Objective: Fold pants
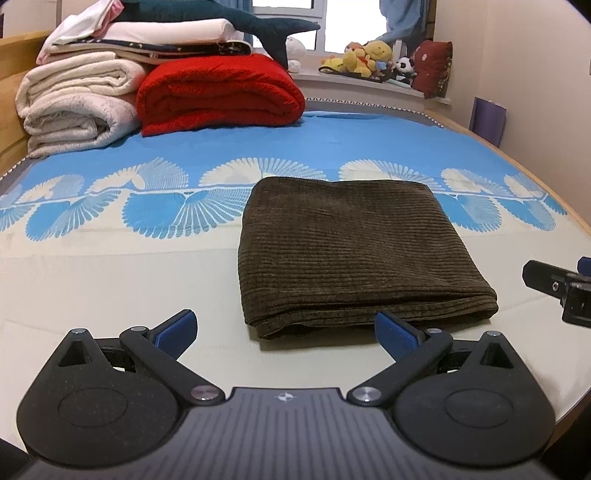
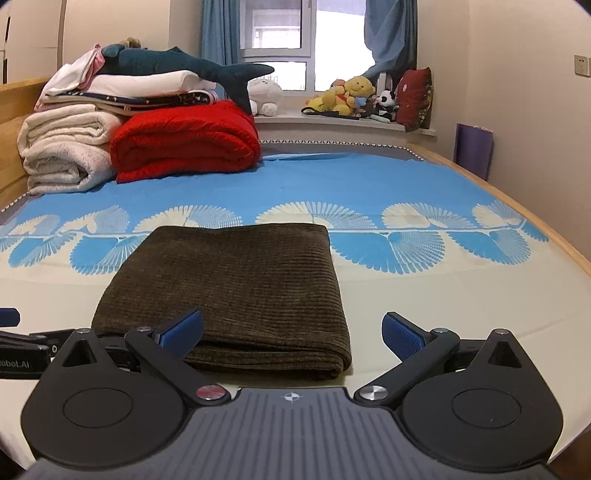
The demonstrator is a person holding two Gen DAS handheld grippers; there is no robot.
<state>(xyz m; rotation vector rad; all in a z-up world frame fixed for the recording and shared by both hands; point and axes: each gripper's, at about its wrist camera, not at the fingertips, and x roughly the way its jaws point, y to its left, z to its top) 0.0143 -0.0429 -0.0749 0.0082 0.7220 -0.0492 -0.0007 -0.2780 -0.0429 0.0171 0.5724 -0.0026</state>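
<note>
The brown corduroy pants (image 1: 343,251) lie folded into a compact rectangle on the bed, also in the right wrist view (image 2: 236,291). My left gripper (image 1: 284,328) is open and empty, just in front of the fold's near left edge. My right gripper (image 2: 291,332) is open and empty, in front of the fold's near right corner; it also shows at the right edge of the left wrist view (image 1: 561,288). Neither gripper holds the cloth.
The bed sheet (image 1: 110,266) is cream with a blue fan pattern. Folded white blankets (image 1: 77,107), a red blanket (image 1: 218,92) and a plush shark (image 1: 229,18) are stacked at the back left. Soft toys (image 1: 369,55) sit on the windowsill. The bed's wooden edge (image 2: 546,232) runs along the right.
</note>
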